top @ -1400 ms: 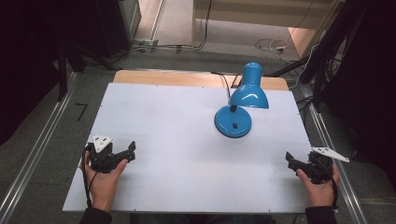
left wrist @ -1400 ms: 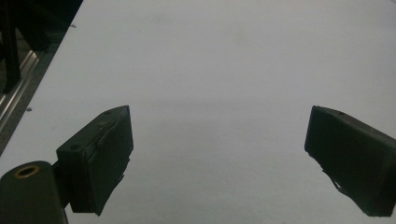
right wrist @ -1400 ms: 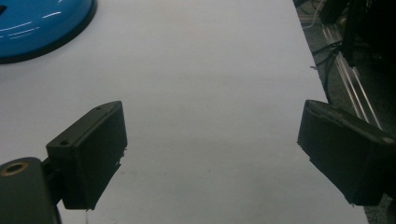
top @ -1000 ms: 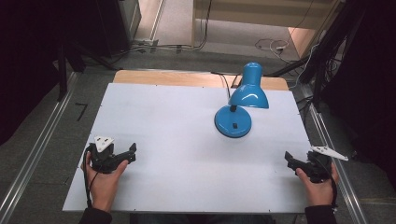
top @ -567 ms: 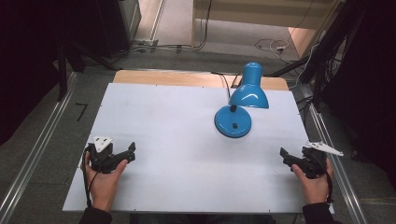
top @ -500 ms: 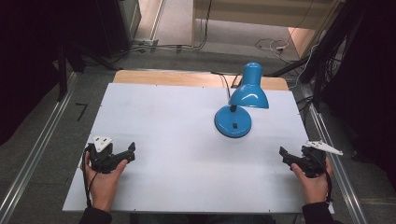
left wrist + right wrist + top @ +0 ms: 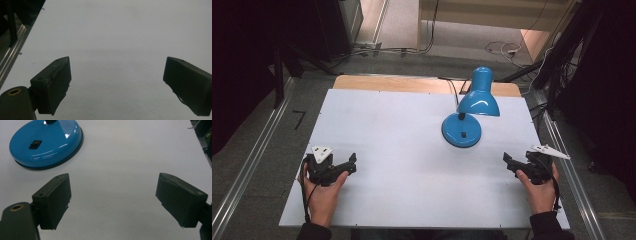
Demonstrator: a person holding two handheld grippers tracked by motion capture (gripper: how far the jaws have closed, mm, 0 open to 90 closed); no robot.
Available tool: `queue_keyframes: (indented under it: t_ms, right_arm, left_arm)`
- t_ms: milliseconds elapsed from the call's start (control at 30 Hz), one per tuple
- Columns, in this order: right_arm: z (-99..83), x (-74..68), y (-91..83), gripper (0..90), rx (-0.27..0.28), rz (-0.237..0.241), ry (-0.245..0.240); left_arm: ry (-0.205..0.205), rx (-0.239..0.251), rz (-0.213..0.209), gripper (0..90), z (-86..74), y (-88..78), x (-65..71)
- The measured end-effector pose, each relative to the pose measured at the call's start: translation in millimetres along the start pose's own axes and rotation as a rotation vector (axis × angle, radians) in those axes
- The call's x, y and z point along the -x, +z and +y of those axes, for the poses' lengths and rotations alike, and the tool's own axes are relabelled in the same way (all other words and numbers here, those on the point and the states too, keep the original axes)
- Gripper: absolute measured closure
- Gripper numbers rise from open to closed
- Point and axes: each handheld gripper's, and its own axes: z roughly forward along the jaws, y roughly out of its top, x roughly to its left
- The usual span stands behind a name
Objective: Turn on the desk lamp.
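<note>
Grippers sit at the two near corners of the white table (image 7: 402, 135), one in each of your hands. Starting at the left, your left gripper (image 7: 351, 164) rests low over the board close to its left edge, the grey three-cornered plate on top and the jaws pointing toward the middle. In the left gripper view (image 7: 116, 85) its jaws stand wide apart with bare white surface between them, and the metal rail (image 7: 11, 58) beside the table runs along the left edge of that view.

Moving right, the blue desk lamp (image 7: 468, 116) stands upright on the far right part of the table, its round base (image 7: 461, 133) flat on the board and its shade (image 7: 479, 98) tilted over the base, with a black cord (image 7: 452, 86) leading off the back edge.

Farthest right, your right gripper (image 7: 507, 163) sits near the right edge, pointing left, well apart from the lamp. In the right gripper view (image 7: 113, 200) its jaws gape wide around nothing, and the lamp base (image 7: 46, 143) with its black switch (image 7: 34, 144) lies ahead and to the left of them, not touching.
</note>
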Motion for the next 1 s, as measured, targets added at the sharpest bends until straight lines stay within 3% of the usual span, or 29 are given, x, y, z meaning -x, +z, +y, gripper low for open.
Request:
queue_keyframes:
  t_ms: [1000]
  right_arm:
    - [15.6, -23.8, 24.5, 11.7, -0.016, 0.047, -0.037]
  left_arm:
    - [-0.016, -0.004, -0.01, 8.2, -0.3, 0.0, -0.5]
